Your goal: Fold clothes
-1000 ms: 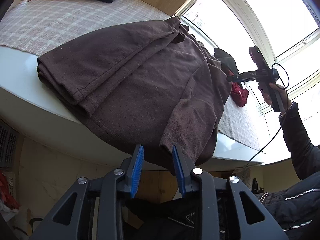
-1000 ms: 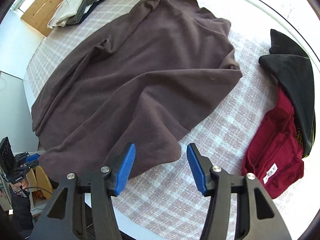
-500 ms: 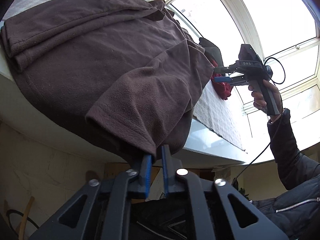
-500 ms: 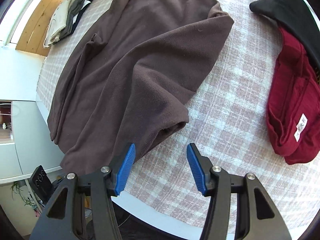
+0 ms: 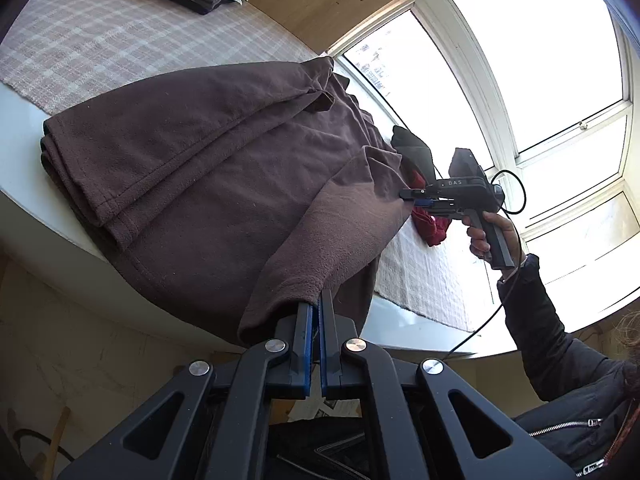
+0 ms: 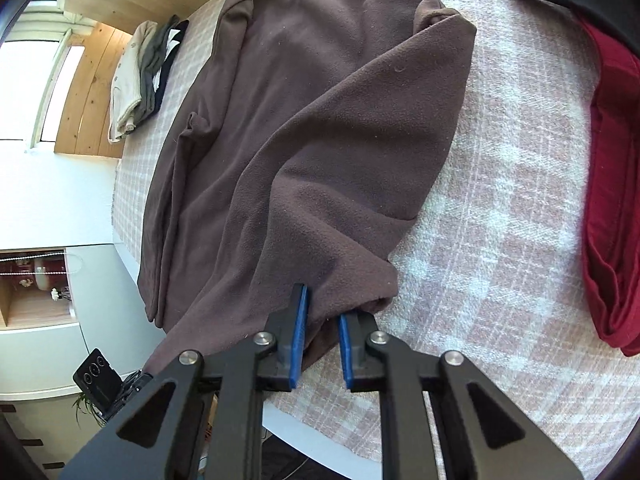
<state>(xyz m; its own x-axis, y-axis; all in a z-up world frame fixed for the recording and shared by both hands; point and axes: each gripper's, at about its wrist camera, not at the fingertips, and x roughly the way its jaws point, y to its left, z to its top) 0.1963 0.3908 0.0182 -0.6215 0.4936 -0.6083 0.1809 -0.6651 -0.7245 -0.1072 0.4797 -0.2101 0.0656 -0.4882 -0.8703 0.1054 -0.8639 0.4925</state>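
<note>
Pinching brown fleece | left gripper clamped | right gripper closing on it

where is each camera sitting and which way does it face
Left wrist: on the left hand-held gripper, low at the table edge, looking up along the brown fleece toward the window; shows the person's right hand and sleeve.
Right wrist: on the right hand-held gripper, looking steeply down onto the checked cloth; no body.
Shared: the fleece, folded stack, red garment.
</note>
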